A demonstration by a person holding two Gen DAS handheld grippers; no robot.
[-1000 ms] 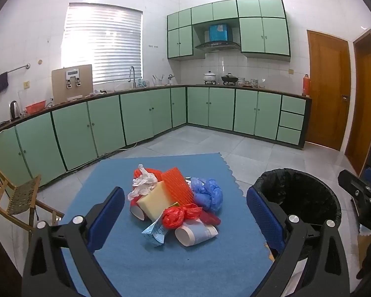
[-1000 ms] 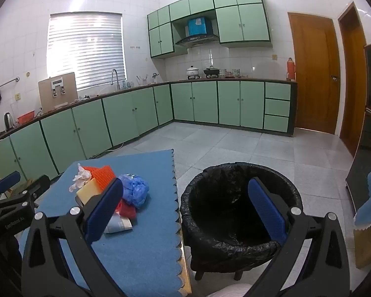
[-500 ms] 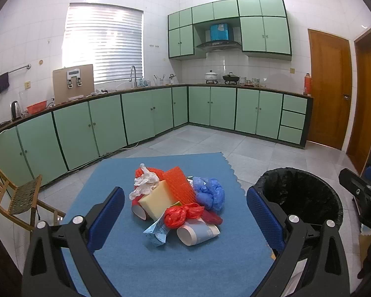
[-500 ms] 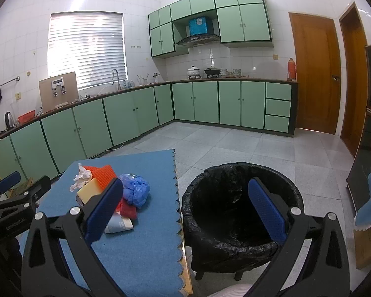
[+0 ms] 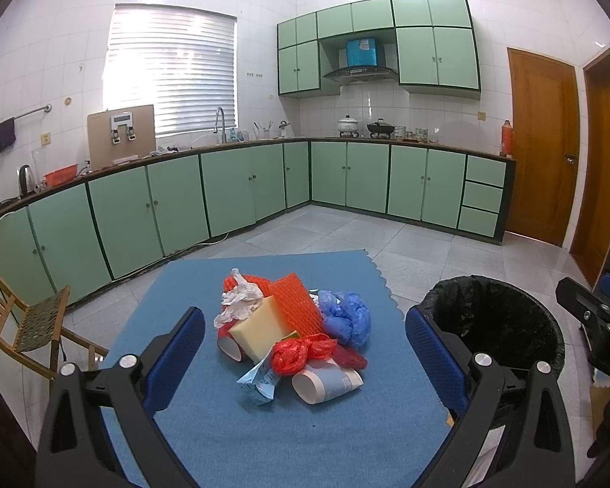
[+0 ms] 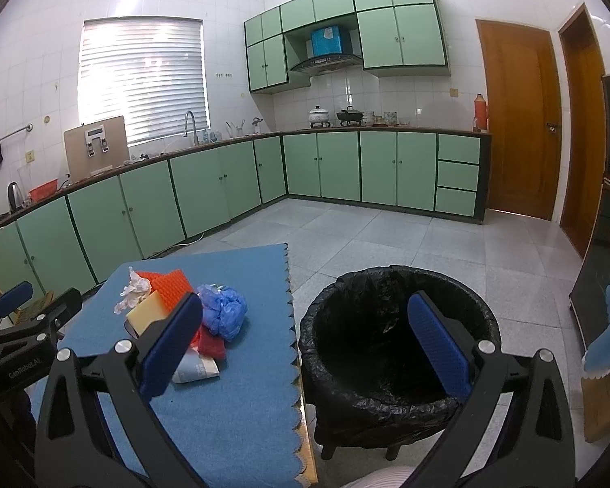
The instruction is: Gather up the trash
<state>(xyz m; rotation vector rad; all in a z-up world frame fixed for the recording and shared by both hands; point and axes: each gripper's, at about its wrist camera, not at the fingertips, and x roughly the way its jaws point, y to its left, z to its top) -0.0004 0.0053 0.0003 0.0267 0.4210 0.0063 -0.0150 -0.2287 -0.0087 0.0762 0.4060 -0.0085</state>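
Nothing looks collected yet. The left gripper (image 5: 305, 360) hangs with its blue-padded fingers spread wide and empty, above the near part of the blue felt table mat (image 5: 264, 439). Just ahead, between the fingers, lies the untouched pile: a white-and-blue paper cup on its side (image 5: 327, 382), a crumpled red plastic bag (image 5: 299, 351), a pale yellow sponge block (image 5: 260, 327), an orange ridged foam sheet (image 5: 295, 303), a bunched blue plastic glove (image 5: 345, 317) and a wad of white tissue (image 5: 240, 299) at the far side. The right gripper (image 6: 305, 345) is likewise wide and empty, with the black-lined round trash bin (image 6: 398, 349) directly ahead of it; no rubbish can be made out inside. Every piece remains to be carried over
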